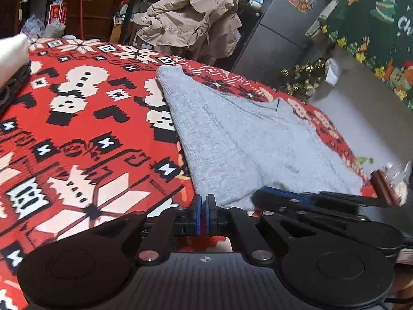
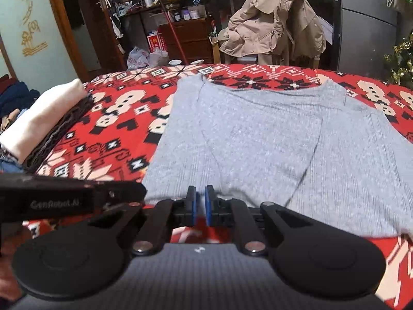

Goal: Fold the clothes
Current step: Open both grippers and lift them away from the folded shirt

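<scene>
A grey knit top (image 2: 258, 139) lies flat on the red patterned blanket (image 2: 116, 118), its sides folded inward. My right gripper (image 2: 200, 206) sits at the top's near hem, its blue pads nearly together with grey cloth pinched between them. My left gripper (image 1: 204, 206) is shut, pads pressed together over the blanket (image 1: 85, 129). The near left corner of the grey top (image 1: 245, 139) ends just beside its right finger. In the right wrist view the left gripper (image 2: 140, 188) reaches in from the left at that corner. The left wrist view shows the right gripper's (image 1: 271, 191) linkage lying on the hem.
A stack of folded clothes, white (image 2: 44, 118) on top of dark ones, sits at the blanket's left edge. Beyond the far edge, a beige coat (image 2: 273, 20) hangs over a chair in front of cluttered shelves. A grey fridge (image 1: 278, 25) and green Christmas cloth (image 1: 374, 25) stand to the right.
</scene>
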`<state>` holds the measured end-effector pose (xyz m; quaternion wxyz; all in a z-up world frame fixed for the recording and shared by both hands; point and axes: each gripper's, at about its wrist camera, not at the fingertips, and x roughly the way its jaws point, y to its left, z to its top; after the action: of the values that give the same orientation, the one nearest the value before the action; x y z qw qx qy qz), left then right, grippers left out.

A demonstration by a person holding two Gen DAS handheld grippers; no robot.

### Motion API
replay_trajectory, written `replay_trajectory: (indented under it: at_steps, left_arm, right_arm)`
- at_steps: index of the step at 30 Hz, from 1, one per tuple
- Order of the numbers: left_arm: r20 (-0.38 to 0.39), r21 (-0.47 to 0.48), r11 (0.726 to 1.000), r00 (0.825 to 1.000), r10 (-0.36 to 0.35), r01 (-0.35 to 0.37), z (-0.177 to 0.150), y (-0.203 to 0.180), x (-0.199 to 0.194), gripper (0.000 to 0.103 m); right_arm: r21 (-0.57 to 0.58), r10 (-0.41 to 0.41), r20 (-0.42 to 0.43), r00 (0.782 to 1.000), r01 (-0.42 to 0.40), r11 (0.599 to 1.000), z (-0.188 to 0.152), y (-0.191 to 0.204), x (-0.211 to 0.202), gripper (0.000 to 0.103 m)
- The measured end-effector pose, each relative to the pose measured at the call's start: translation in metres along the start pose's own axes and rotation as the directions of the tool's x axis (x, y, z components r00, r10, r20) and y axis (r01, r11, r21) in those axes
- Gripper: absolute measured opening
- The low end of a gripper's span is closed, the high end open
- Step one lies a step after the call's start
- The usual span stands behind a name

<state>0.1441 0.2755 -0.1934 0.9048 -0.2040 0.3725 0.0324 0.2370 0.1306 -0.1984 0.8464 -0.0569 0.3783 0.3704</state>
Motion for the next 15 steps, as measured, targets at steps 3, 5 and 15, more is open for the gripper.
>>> replay_trajectory:
  at_steps: [3, 5, 15]
  left_arm:
    - [-0.001, 0.037, 0.999, 1.0, 0.009, -0.009, -0.002, -0.007, -0.004, 0.004]
    - [0.001, 0.059, 0.998, 1.0, 0.021, -0.021, -0.003, -0.012, -0.006, 0.005]
    - [-0.003, 0.185, 0.979, 0.996, 0.089, -0.087, -0.004, -0.038, -0.016, 0.058]
  right_arm:
    - [0.011, -0.016, 0.011, 1.0, 0.016, 1.0, -0.004, -0.003, -0.014, 0.008]
    - [0.021, -0.028, 0.01, 1.0, 0.028, 0.999, -0.006, -0.006, -0.023, 0.012]
    - [0.049, -0.119, -0.025, 0.993, 0.12, 0.992, -0.022, -0.036, -0.06, 0.062]
